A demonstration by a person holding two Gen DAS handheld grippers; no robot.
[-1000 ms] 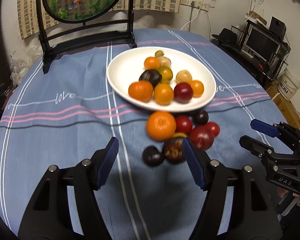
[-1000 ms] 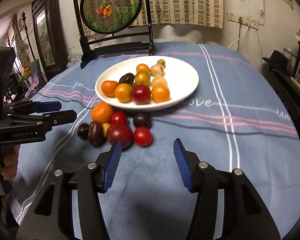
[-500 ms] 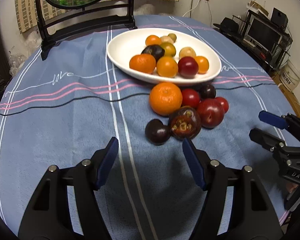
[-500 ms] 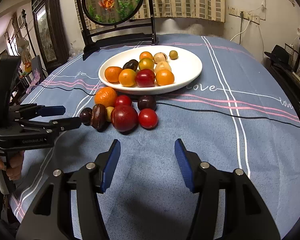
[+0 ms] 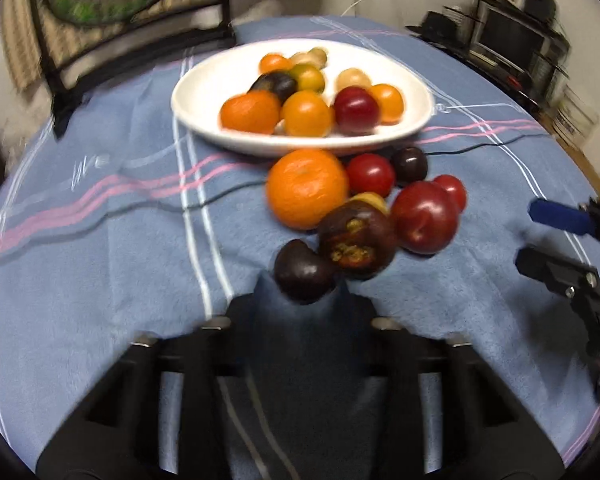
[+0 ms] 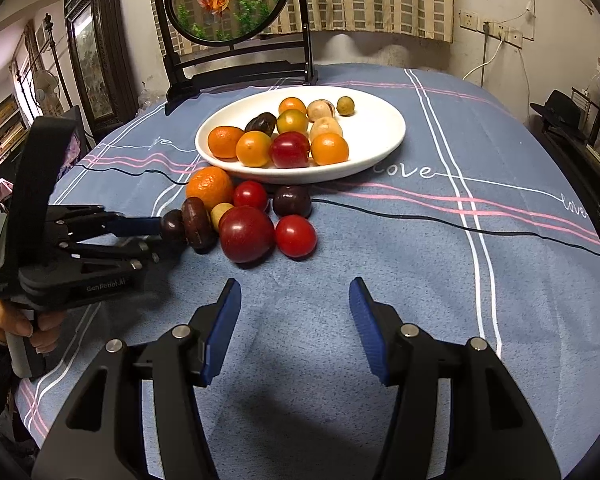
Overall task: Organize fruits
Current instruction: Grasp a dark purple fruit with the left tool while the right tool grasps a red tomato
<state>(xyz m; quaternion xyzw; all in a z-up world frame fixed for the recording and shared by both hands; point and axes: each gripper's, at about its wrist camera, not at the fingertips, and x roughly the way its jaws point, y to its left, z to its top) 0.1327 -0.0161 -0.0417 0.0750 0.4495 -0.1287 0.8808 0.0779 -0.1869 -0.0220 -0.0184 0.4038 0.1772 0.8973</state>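
A white plate [image 6: 380,128] [image 5: 204,92] holds several fruits. In front of it on the blue cloth lies a pile: a tangerine [image 5: 306,188], a mangosteen [image 5: 356,242], a big red plum [image 6: 246,234], red tomatoes and a small dark plum [image 5: 302,270] [image 6: 173,225]. My left gripper [image 5: 302,290] [image 6: 168,238] is blurred; its jaws are closing, with the small dark plum between the pads and both pads touching it. My right gripper [image 6: 294,292] [image 5: 528,234] hangs open over bare cloth, short of the pile, with nothing between its fingers.
A round fish-painted screen on a black stand [image 6: 228,4] stands behind the plate. A thin black cable [image 6: 460,224] runs across the cloth past the pile. A person's hand [image 6: 20,328] grips the left tool at the table's left edge.
My left gripper sank toward the near end of the pile, and its jaws came together from wide apart onto the small dark plum. The right gripper stayed where it was.
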